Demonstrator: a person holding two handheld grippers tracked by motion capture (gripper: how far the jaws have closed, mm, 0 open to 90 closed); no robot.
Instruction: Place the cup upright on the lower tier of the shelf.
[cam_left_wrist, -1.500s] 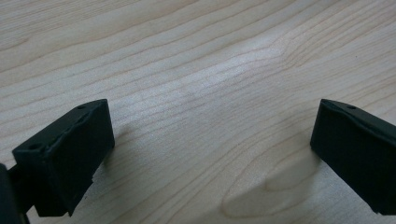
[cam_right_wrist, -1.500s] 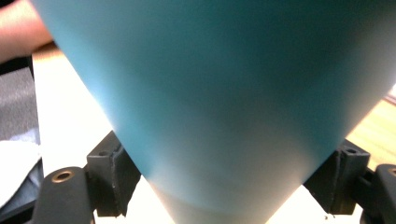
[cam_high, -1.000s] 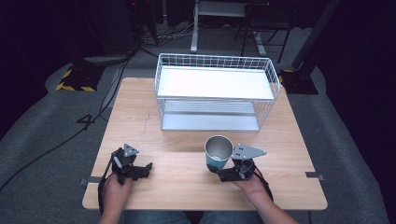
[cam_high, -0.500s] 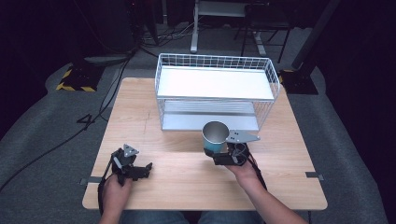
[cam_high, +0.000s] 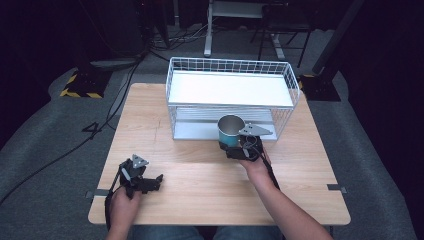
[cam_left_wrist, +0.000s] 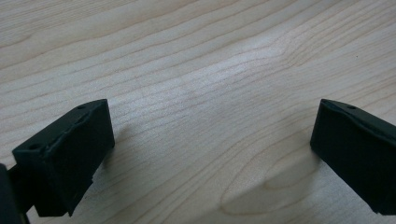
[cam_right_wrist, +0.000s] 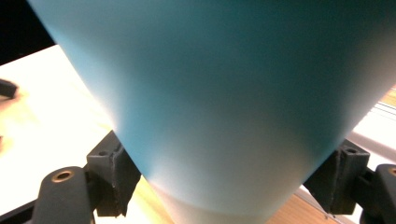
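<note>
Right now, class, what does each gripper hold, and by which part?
The right gripper holds the blue cup by its lower sides, one finger on each side. The left gripper holds nothing; its fingers are open over the table.

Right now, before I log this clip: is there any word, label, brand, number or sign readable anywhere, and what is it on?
None can be read.
Teal cup, held in the right hand-held gripper: plain side in the right gripper view, no print.
White wire rack: no label.
Wooden table: bare grain.
Yellow-and-black striped edge on the floor: hazard stripes, no lettering.
Left hand-held gripper: open, no markings legible.
</note>
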